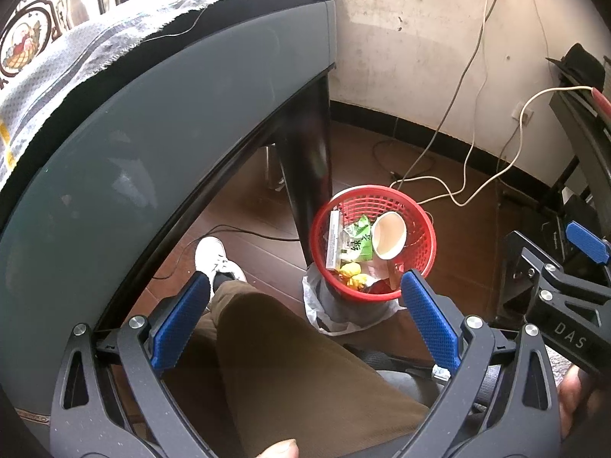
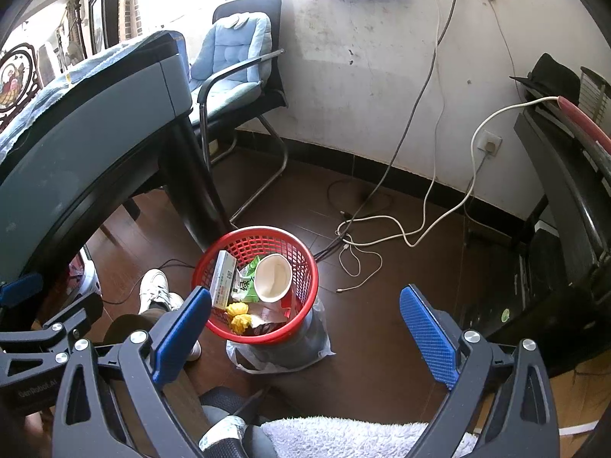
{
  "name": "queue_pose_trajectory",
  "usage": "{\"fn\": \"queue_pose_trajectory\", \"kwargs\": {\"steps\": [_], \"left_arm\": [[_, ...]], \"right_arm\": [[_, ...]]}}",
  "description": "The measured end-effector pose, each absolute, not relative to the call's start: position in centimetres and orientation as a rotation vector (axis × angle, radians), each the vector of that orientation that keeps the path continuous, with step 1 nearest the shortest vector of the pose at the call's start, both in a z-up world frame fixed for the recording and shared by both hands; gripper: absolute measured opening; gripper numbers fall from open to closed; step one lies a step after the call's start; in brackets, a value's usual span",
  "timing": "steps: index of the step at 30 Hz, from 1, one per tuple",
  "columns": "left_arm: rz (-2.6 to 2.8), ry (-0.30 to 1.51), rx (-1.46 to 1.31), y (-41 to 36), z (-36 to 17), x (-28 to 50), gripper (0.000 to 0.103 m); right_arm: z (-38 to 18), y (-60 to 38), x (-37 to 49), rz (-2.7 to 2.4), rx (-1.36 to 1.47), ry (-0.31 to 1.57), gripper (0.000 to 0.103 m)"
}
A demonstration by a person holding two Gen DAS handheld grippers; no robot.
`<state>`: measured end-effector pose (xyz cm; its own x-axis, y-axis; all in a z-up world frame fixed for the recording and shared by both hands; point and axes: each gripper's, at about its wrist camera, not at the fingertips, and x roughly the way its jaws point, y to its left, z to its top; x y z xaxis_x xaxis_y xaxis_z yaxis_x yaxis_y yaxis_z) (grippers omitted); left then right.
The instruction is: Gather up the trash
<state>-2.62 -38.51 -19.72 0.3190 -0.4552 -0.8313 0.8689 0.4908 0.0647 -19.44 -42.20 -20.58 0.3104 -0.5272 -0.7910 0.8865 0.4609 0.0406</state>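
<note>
A red mesh waste basket [image 1: 420,225] [image 2: 301,267] stands on the brown floor by the table leg, on top of a grey bin wrapped in a clear bag [image 2: 290,347]. Inside lie a white paper cup [image 1: 387,236] [image 2: 272,278], a green wrapper [image 1: 359,242] [image 2: 246,286], a long white box [image 1: 333,238] [image 2: 223,280] and yellow crumpled wrappers [image 1: 351,271] [image 2: 237,315]. My left gripper [image 1: 305,297] hangs open above a person's knee, holding nothing. My right gripper [image 2: 305,313] is open and empty just above the basket's near side.
A grey table [image 1: 152,122] [image 2: 95,122] with a cloth on top fills the left. A person's brown trouser leg [image 1: 290,366] and white shoe [image 1: 214,257] sit below. Loose cables [image 2: 382,229] trail across the floor. A blue-cushioned chair [image 2: 236,65] stands behind; dark furniture [image 2: 565,198] is right.
</note>
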Motion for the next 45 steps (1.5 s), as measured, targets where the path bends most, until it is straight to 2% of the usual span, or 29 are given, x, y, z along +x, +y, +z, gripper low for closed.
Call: {"fn": "queue_pose_trajectory", "kwargs": {"steps": [45], "left_arm": [[-0.921,0.832,0.565,-38.5,-19.14,-2.76,0.096]], "right_arm": [[-21.09,-42.02,-19.51,-0.99,0.549,0.802,0.097]]}}
